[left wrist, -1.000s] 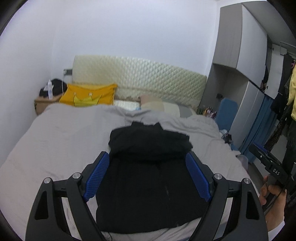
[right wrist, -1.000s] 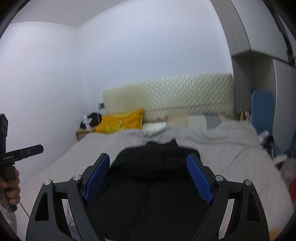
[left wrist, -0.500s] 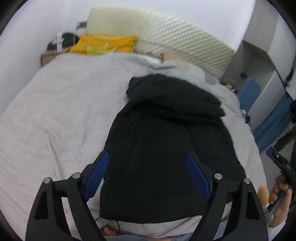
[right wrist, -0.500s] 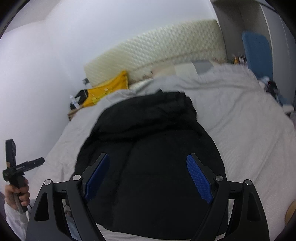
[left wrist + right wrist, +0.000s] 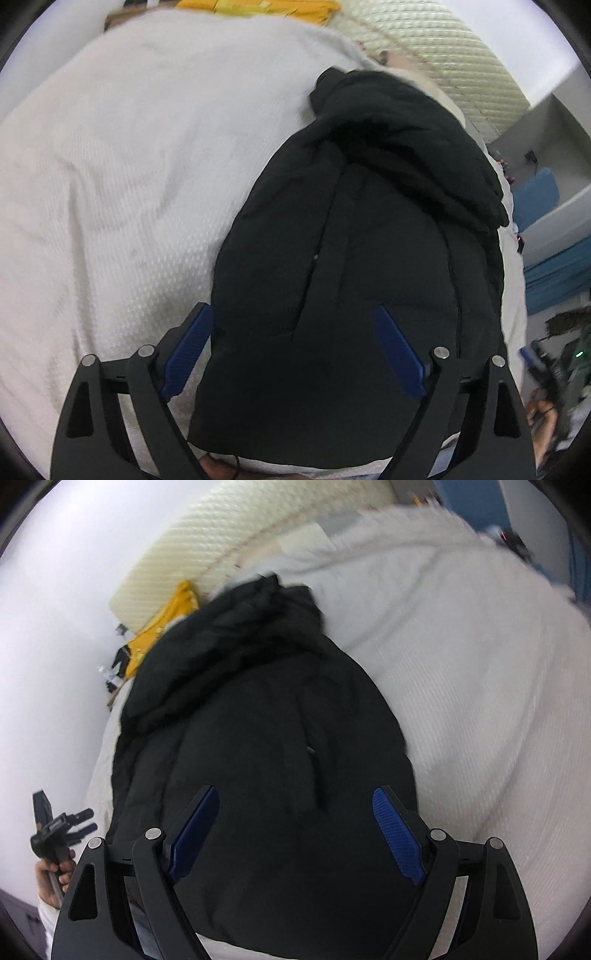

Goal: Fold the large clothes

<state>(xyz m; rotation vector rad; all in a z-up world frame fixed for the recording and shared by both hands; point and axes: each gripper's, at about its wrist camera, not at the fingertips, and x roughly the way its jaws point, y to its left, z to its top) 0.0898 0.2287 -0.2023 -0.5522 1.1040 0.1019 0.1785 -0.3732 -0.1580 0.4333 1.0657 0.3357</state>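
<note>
- Nearest in, the left gripper hangs over the near hem of the black jacket, jaws wide apart, nothing held.
- The right gripper hovers above the jacket too, spread open and empty.
- The jacket lies along the white bedspread, sleeves apparently tucked in, hood bunched at the far end.
- Judging by that, the lengthwise fold looks done; folding it end to end remains.
- Beyond the jacket: a yellow pillow and the headboard.

- The jacket lies on the bed, hood end toward the headboard, hem at the bed's near edge.
- A pillow — seemingly on the bed — sits at the headboard's left corner.
- Both grippers hover above the jacket's hem end.
</note>
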